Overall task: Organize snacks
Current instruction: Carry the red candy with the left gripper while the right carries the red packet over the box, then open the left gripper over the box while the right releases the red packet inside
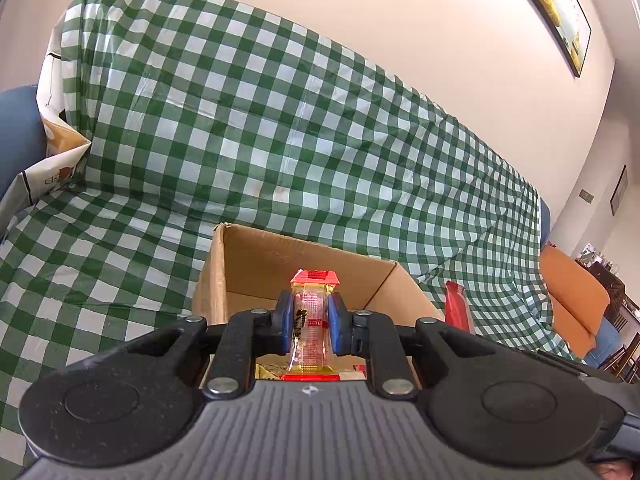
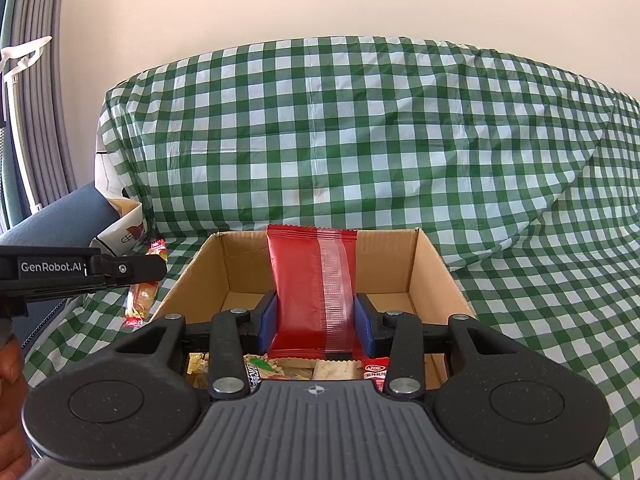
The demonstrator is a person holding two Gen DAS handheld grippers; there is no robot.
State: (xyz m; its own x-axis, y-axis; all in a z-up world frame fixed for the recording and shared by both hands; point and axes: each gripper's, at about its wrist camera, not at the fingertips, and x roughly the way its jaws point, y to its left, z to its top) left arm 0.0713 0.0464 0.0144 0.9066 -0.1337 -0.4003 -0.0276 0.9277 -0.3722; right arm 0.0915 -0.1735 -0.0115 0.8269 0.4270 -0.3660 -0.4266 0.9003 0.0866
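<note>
My left gripper is shut on a clear-and-gold snack packet with red ends, held upright over the near edge of an open cardboard box. My right gripper is shut on a red foil snack packet, held upright above the same box. Several snack packets lie in the box bottom below the right gripper. The left gripper with its gold packet shows at the left of the right wrist view. The red packet also shows at the right of the left wrist view.
The box sits on a sofa covered by a green-and-white checked cloth. A white printed paper bag stands at the sofa's left end. An orange cushion lies at the far right. A framed picture hangs on the wall.
</note>
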